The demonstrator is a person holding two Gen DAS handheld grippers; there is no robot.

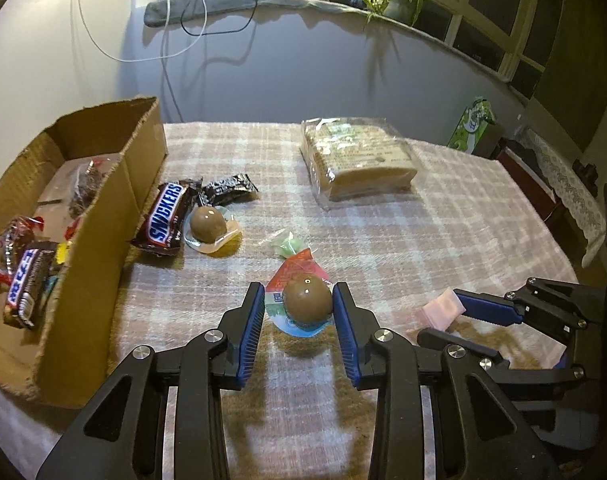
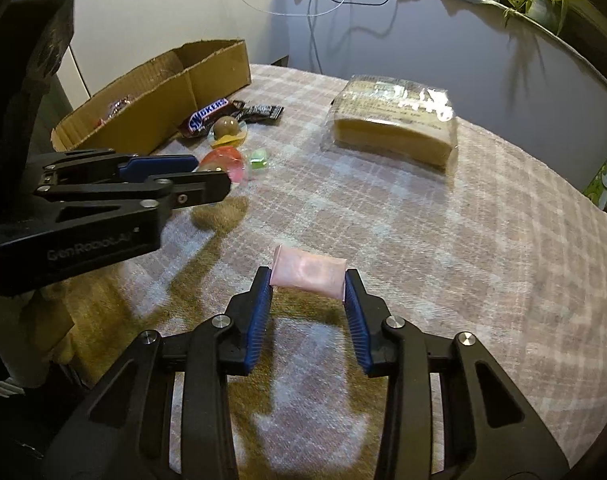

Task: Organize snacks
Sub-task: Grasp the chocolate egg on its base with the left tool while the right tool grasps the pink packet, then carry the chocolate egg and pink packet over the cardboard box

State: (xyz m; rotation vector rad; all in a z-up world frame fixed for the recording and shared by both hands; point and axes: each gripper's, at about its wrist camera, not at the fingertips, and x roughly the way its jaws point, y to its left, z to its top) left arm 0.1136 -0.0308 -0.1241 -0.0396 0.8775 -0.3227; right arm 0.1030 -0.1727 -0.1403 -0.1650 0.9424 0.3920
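A brown braised egg in a clear red-and-white packet (image 1: 305, 300) lies on the checked tablecloth, and my left gripper (image 1: 297, 296) is shut on it, one blue pad against each side. In the right wrist view a small pink sachet (image 2: 308, 274) sits crosswise between the pads of my right gripper (image 2: 308, 276), which is shut on its two ends. The left wrist view has that sachet (image 1: 441, 307) at the right. A Snickers bar (image 1: 165, 214), a dark wrapper (image 1: 229, 189), a second packed egg (image 1: 208, 224) and a green sweet (image 1: 289, 245) lie beside the cardboard box (image 1: 99, 220).
The open cardboard box at the left holds several wrapped snacks (image 1: 23, 276). A bagged loaf of sliced bread (image 1: 357, 160) lies at the far middle of the table (image 1: 443, 216). A green carton (image 1: 473, 126) stands past the table's far right edge. Cables hang on the wall behind.
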